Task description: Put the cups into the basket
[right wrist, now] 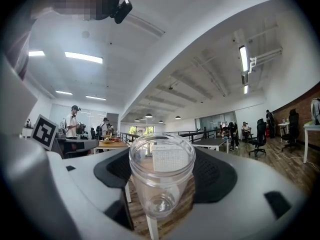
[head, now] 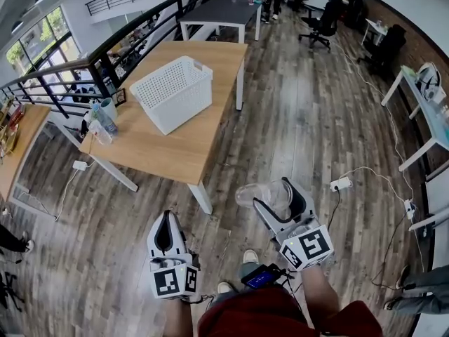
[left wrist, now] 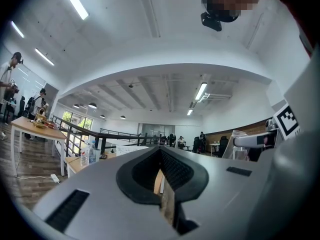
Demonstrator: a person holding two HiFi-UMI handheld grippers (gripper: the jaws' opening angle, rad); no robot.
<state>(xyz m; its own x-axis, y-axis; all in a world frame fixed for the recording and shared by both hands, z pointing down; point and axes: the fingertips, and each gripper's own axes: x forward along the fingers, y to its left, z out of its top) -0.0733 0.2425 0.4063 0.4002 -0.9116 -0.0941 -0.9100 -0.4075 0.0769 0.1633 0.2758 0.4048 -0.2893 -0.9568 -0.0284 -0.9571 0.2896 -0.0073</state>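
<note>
A clear cup is clamped mouth-forward in the right gripper, well apart from the white basket on the counter, evidently ready for carrying over, while the left gripper is held closed, empty and low.

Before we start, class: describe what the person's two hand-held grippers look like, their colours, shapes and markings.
The left gripper and right gripper match: smooth, pale grey, tapering to the jaws, which are lined with black ribbed pads. Each carries a white cube with black square markers at its rear. The person wears dark red clothing.
</note>
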